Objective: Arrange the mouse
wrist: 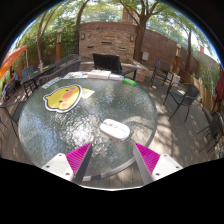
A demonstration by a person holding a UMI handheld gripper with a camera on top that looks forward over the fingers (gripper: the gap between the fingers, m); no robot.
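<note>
- Nearest the camera is the gripper [112,157]: its two fingers rise from the lower part of the view, the left one's magenta pad [79,158] at about 7 o'clock and the right one's pad [147,156] at about 5 o'clock.
- The fingers stand well apart with only bare tabletop between them; they press on nothing.
- Under and ahead of them lies a round glass table [60,125], dappled with leaf shadow and patches of sun.
- The white mouse [114,128] rests on the glass just ahead of the fingers, at roughly 12 o'clock from the gap between them and a touch toward the right finger. It lies flat, its long side running crosswise, and it touches neither finger.
- Farther along the table, at about 10 o'clock from the mouse, lies a yellow duck-shaped mat [62,97] with an orange beak, flat on the glass and well apart from the mouse.
- At the far rim, at about 12 o'clock, stands an open black laptop [107,65], its screen upright and dark.
- A small green thing [130,81] sits just to the laptop's right; what it is cannot be told.
- Dark metal chairs [184,100] stand around the table, one at about 2 o'clock.
- Beyond them runs a brick wall [105,40], with trees [140,12] rising above it.
</note>
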